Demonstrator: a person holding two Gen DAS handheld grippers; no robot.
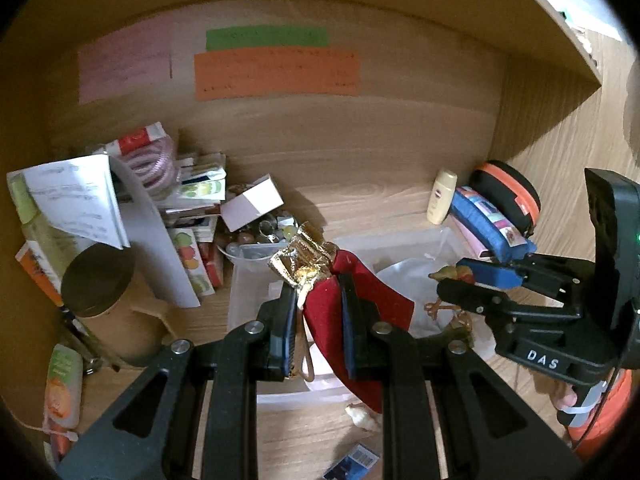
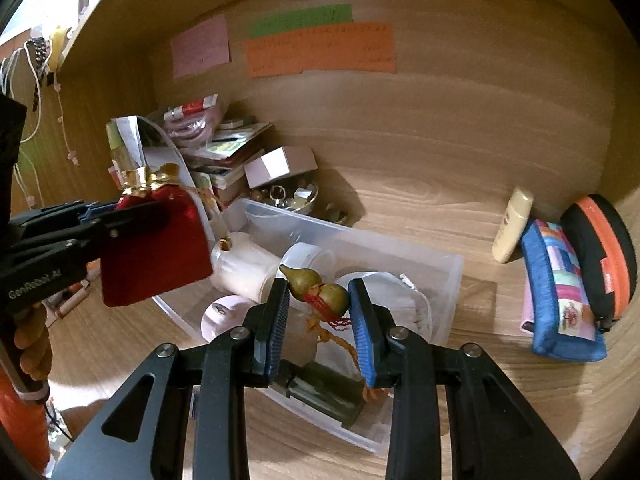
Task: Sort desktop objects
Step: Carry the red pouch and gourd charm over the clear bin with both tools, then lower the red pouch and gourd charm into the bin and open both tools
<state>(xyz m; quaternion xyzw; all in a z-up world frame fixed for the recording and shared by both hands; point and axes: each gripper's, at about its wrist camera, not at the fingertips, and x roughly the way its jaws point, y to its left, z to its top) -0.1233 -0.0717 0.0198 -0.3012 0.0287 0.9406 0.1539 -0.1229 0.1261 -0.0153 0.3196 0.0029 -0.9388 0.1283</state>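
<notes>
Clear plastic bin [image 2: 448,276] holding white jars [image 2: 248,272], left hand-held gripper [image 1: 320,300] clamping red pouch [image 1: 356,280], right hand-held gripper [image 2: 320,300] clamping gourd charm [image 2: 320,290]

It's all light wood grain here: the bench [image 2: 420,208] runs into a wooden back wall [image 2: 460,120] with pink, green and orange paper notes [image 2: 320,50] stuck on it. A wood side panel [image 1: 560,92] closes the right, lighting is warm and dim.

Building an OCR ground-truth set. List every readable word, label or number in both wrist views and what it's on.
"DAS": white label on the right gripper body.
"GenRobot.AI" (soft, likely): print on the left gripper body.
Handwriting on the orange note, green note and pink note: too blurred.
White paper sheet: writing illegible.
Barcode on the small blue box: unreadable.
Cream bottle logo: too small.
</notes>
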